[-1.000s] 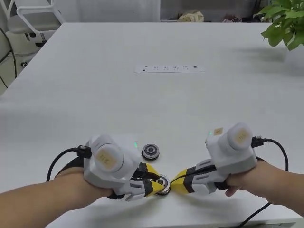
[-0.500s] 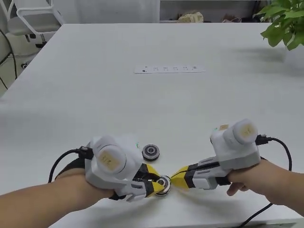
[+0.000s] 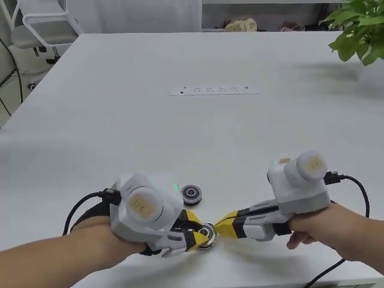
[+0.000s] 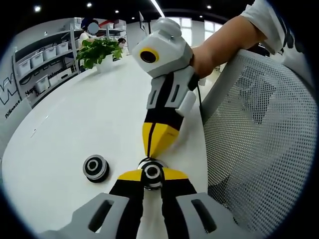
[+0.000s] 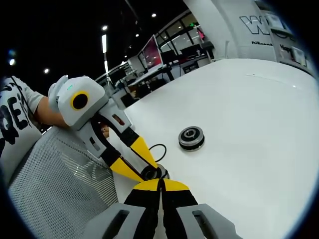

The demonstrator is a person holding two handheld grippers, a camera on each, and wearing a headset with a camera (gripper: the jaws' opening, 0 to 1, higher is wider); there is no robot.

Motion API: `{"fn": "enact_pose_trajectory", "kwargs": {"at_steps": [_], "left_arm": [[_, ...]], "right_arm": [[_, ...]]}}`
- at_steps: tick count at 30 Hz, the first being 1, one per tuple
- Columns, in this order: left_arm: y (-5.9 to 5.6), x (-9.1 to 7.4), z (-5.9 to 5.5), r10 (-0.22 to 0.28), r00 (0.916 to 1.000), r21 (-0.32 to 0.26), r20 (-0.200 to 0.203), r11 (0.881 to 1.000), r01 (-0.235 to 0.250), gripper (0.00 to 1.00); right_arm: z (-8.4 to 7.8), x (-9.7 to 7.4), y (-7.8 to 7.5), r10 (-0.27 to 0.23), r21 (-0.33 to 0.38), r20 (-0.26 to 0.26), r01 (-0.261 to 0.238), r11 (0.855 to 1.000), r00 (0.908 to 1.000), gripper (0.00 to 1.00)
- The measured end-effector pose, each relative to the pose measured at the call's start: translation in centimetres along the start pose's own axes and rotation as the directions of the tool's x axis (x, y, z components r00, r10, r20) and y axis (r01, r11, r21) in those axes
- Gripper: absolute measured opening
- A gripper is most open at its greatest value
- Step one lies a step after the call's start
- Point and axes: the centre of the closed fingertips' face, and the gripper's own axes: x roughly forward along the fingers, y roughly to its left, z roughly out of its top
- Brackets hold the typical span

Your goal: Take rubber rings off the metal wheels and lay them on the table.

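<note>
Right gripper point(image 3: 219, 227) dropped flatter, jaws pressed together at the metal wheel point(image 3: 207, 231), left gripper point(image 4: 152, 175) jaws clamped on it.

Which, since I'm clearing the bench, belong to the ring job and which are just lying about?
Job: wheel in the left gripper, right gripper at it, second wheel on the table.
Lying about: power strip, plant, chair.

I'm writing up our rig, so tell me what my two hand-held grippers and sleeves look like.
Both the left hand-held gripper and right hand-held gripper have white plastic bodies, black jaw arms and yellow wedge-shaped tips. A black cable trails from each. You wear a white short-sleeved T-shirt with dark lettering.
</note>
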Motion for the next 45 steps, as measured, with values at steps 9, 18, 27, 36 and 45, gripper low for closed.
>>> {"fn": "enact_pose_trajectory", "kwargs": {"at_steps": [9,18,27,36,45], "left_arm": [[0.0,0.0,0.0,-0.004,1.0000,-0.003,-0.002,1.000,0.003,0.08],[-0.1,0.0,0.0,-0.007,1.0000,-0.004,-0.001,1.000,0.007,0.08],[-0.2,-0.2,0.0,-0.006,1.0000,-0.010,0.005,1.000,0.006,0.08],[-0.2,-0.1,0.1,-0.008,1.0000,-0.013,0.002,1.000,0.008,0.08],[-0.3,-0.2,0.2,-0.031,0.9994,0.017,-0.016,0.999,0.031,0.11]], "right_arm": [[0.2,0.2,0.8,0.030,-0.008,0.007,-0.030,1.000,0.9995,0.00],[0.4,0.4,1.5,0.052,-0.021,0.010,-0.052,0.998,0.9986,0.00],[0.3,0.5,1.9,0.081,-0.085,0.002,-0.081,0.993,0.9967,0.00],[0.8,0.1,1.0,0.053,-0.060,0.035,-0.050,0.997,0.9980,0.00],[0.9,0.1,1.0,0.052,-0.058,0.035,-0.050,0.997,0.9980,0.00]]}}
